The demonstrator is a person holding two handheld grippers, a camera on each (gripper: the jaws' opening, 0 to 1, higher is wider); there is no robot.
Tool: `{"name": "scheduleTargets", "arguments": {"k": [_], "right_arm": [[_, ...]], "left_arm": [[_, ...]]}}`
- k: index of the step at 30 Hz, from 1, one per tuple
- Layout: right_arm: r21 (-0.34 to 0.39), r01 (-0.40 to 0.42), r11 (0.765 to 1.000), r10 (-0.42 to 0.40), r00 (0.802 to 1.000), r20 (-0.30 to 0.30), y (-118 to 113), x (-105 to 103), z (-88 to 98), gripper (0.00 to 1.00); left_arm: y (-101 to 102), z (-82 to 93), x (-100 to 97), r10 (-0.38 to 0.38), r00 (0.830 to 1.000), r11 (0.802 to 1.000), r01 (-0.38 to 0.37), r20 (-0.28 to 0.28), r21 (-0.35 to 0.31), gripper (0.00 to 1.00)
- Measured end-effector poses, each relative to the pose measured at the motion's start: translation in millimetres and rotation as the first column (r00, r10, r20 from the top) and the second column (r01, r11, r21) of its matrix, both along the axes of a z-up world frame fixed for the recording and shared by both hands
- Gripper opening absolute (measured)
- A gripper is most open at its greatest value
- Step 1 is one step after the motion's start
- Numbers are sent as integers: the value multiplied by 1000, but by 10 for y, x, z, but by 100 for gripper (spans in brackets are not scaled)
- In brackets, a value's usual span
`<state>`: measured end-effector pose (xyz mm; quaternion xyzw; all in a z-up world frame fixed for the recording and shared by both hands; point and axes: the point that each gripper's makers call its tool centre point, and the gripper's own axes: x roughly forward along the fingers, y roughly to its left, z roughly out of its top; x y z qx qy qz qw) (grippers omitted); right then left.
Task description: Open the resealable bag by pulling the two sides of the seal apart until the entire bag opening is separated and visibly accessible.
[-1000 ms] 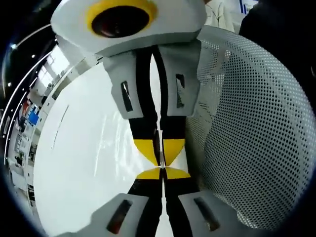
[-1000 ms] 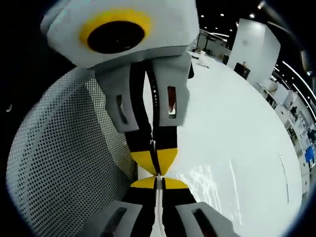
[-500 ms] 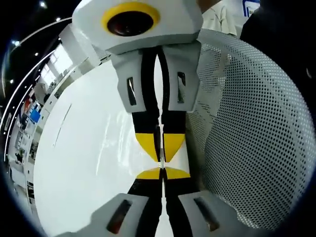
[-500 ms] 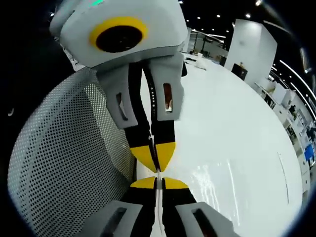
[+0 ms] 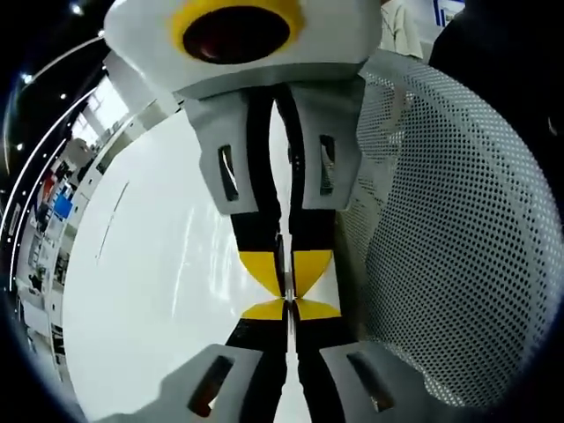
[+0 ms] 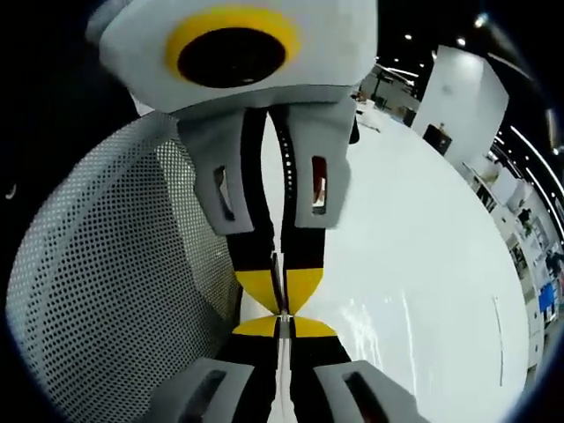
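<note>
A: In the left gripper view, where is the left gripper (image 5: 288, 306)?

B: It rises from the bottom centre with its yellow-tipped jaws pressed together. Tip to tip above it hangs the right gripper (image 5: 286, 280), jaws likewise together.

A: Clamped on anything?

B: A thin pale edge runs down between both pairs of jaws, most likely the resealable bag (image 5: 288, 328), but it is too slim to be sure of more than that.

A: And the right gripper view?

B: The same meeting seen from the other side: right gripper (image 6: 284, 328) at the bottom centre, left gripper (image 6: 280, 298) coming down from the top, a thin pale strip (image 6: 283, 370) between the lower jaws.

A: What surrounds them?

B: A white perforated mesh surface (image 5: 458, 256) fills the right of the left gripper view and the left of the other (image 6: 106, 291). A glossy white table (image 5: 159, 291) lies opposite, at the right in the right gripper view (image 6: 414, 256).
</note>
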<state>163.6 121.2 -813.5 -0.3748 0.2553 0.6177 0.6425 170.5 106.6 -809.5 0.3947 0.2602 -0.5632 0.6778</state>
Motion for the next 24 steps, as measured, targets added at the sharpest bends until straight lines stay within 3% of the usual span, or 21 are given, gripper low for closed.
{"name": "scheduleTargets", "arguments": {"k": [10, 15, 24], "right_arm": [[8, 15, 1000, -15, 1000, 3, -24, -11, -12, 0], [21, 38, 999, -38, 999, -8, -69, -4, 4, 0], [1, 32, 999, -32, 999, -3, -145, 16, -14, 0]], "left_arm": [[-3, -5, -19, -14, 1000, 1000, 14, 22, 12, 0], [-16, 27, -18, 2, 1000, 1000, -2, 11, -20, 0], [44, 20, -5, 16, 1000, 1000, -16, 3, -20, 0]]}}
